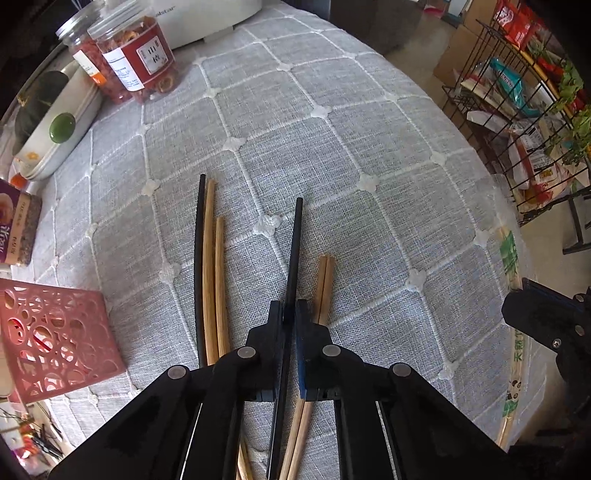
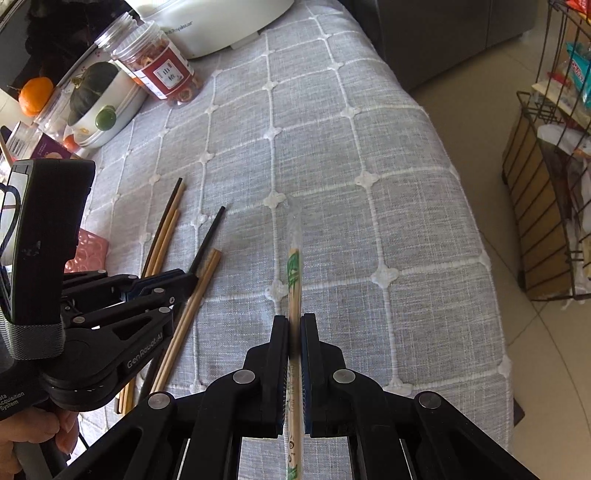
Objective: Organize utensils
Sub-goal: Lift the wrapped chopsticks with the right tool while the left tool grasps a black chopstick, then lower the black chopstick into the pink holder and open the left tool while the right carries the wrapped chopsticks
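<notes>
My left gripper (image 1: 289, 308) is shut on a black chopstick (image 1: 294, 254) that points away over the grey checked tablecloth (image 1: 332, 147). A joined wooden pair (image 1: 323, 288) lies just right of it. Another black chopstick (image 1: 199, 258) and two wooden ones (image 1: 212, 277) lie to the left. A pink openwork holder (image 1: 55, 336) stands at the left. My right gripper (image 2: 294, 321) is shut on a plastic-wrapped pair of wooden chopsticks (image 2: 293, 280) with green print. The left gripper (image 2: 186, 278) also shows in the right wrist view, as does the held black chopstick (image 2: 210, 236).
Two jars of dried snacks (image 1: 136, 59), a white dish with a green knob (image 1: 59, 125) and a white appliance (image 1: 207, 14) stand at the far left of the table. A wire rack with packets (image 1: 524, 110) stands on the floor beyond the table's right edge.
</notes>
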Motion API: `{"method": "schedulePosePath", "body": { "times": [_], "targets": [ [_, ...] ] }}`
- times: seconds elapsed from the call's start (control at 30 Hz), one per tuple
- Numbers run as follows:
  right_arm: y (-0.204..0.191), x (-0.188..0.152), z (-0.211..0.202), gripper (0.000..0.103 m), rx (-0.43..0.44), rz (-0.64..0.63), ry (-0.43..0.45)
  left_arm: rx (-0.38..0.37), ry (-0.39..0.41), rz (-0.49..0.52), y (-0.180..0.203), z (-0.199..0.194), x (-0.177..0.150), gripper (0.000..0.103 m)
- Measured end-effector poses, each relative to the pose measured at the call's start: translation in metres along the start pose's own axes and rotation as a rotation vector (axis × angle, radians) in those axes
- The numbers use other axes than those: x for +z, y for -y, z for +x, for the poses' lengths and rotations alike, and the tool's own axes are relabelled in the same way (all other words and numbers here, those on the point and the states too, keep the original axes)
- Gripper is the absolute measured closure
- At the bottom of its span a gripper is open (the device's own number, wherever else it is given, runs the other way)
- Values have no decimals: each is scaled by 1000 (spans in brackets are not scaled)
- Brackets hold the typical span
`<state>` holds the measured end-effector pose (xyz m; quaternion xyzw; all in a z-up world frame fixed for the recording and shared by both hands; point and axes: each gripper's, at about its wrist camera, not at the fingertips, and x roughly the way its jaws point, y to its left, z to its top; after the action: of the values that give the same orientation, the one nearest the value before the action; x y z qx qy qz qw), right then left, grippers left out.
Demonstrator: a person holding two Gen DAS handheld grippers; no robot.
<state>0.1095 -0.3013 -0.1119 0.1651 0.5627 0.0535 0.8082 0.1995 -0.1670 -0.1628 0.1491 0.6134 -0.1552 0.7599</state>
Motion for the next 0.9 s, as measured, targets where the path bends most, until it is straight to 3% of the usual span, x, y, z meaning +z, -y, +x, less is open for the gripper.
{"method": "schedulePosePath", "body": {
  "times": [0.4,0.73,0.9],
  "targets": [
    [-27,-4,-40,101,68,-16,124,-96,321,-74,-38,-113,-67,97],
    [-67,-7,-85,101,116,-61,315,-80,659,-186,-91,-220,-125,98],
    [-87,-4,-91,101,136,-73,363,-63,781,-234,-114,-259,-145,98]
  ]
}}
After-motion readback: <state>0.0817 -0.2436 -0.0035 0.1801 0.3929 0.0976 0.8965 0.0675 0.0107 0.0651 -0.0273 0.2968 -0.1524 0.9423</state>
